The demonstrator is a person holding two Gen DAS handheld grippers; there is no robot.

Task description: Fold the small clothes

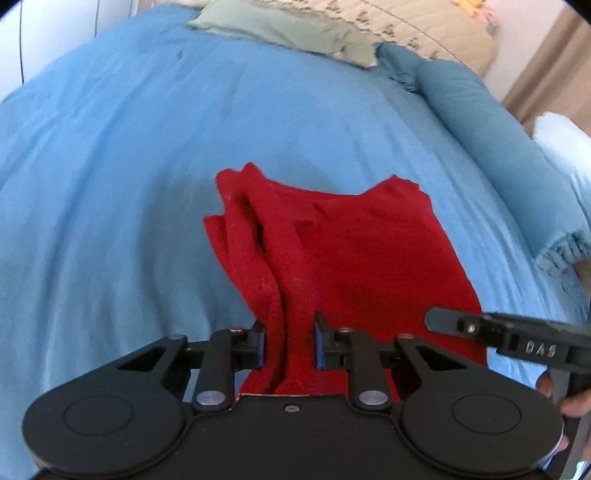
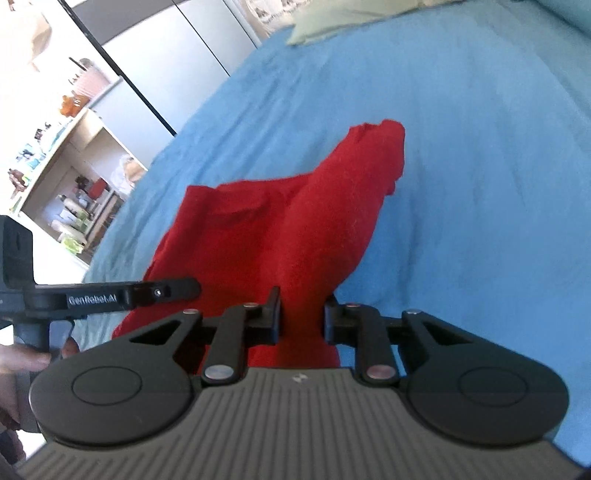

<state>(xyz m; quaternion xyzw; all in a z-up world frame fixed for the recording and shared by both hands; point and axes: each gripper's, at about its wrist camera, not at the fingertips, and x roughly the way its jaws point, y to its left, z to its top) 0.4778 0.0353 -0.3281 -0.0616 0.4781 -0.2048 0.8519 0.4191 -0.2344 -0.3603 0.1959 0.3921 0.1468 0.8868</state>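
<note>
The red garment is pinched by the left gripper and right gripper at 6 o'clock. Bunched cloth could slip out, leaving a crooked fold on the bed.

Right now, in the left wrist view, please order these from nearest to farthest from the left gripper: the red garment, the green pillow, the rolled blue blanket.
1. Red garment: between the fingers of the left gripper, lying straight ahead.
2. Rolled blue blanket: along the right side of the bed.
3. Green pillow: at the far end, top of the view.
</note>
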